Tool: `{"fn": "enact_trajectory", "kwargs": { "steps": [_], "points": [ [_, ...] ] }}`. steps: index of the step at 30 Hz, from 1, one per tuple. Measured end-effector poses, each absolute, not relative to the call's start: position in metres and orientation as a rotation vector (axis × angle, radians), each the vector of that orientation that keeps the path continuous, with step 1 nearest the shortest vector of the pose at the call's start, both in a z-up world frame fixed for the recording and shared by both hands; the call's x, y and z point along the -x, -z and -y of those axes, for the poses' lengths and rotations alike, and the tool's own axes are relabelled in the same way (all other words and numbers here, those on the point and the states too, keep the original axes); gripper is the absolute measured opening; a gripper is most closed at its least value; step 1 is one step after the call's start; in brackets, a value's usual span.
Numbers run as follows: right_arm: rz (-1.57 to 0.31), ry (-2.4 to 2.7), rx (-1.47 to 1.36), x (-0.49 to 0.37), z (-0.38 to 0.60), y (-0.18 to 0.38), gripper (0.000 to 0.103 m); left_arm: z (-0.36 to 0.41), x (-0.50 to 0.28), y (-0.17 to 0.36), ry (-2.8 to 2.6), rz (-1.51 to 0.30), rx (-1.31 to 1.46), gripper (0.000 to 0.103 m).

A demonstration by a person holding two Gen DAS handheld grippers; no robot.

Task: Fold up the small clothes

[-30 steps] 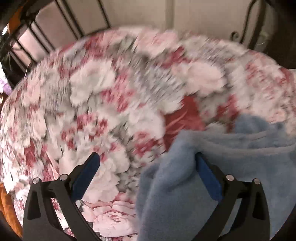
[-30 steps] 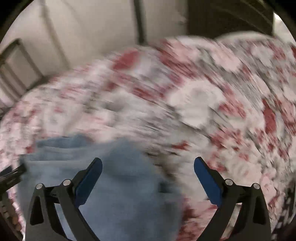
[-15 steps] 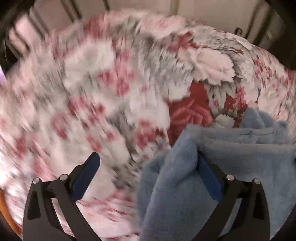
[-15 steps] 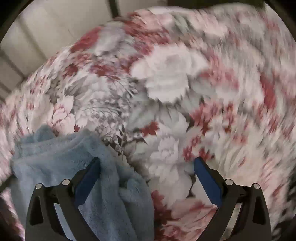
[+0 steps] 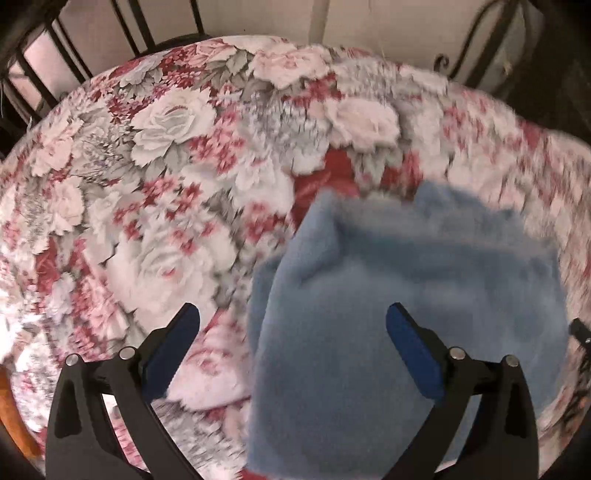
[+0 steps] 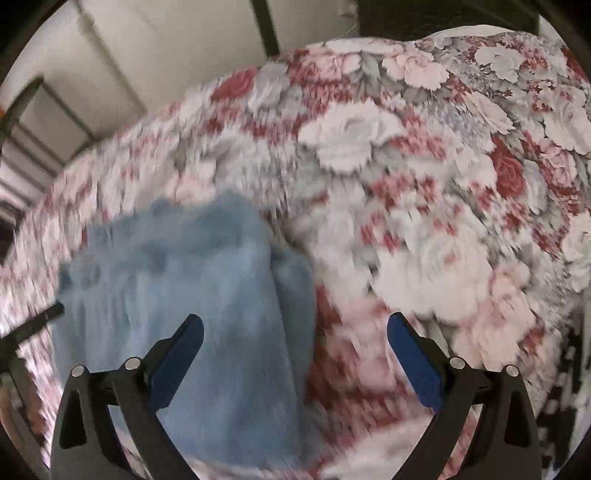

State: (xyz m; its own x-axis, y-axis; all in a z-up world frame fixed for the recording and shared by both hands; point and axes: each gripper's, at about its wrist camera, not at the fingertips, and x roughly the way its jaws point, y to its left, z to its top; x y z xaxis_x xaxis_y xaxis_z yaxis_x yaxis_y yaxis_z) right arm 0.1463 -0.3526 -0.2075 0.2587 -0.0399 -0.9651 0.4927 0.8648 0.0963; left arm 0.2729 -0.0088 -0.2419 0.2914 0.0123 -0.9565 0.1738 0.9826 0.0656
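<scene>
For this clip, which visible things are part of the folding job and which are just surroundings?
Part of the job:
- blue fleece garment, lying on the floral blanket
- left gripper, open
- right gripper, open

Just surroundings:
- dark metal bed frame bars
- pale wall

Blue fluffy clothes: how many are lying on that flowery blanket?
1. A single blue fleece garment lies bunched on the floral blanket, beneath both open grippers; the right wrist view shows the same one. Others could lie outside the views.
</scene>
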Motion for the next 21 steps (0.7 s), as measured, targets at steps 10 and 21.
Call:
{"fn": "enact_trajectory", "kwargs": {
  "steps": [10, 21],
  "points": [
    [-1.276, 0.396, -0.353, -0.100, 0.343, 0.188, 0.100, -0.013, -0.221, 0.228, 0.075, -1.288, -0.206, 0.099],
    [-1.540, 0.349, -0.158, -0.095, 0.286, 0.260, 0.099, -0.040, -0.179, 0.262, 0.064, -1.465, -0.178, 0.099]
  ]
}}
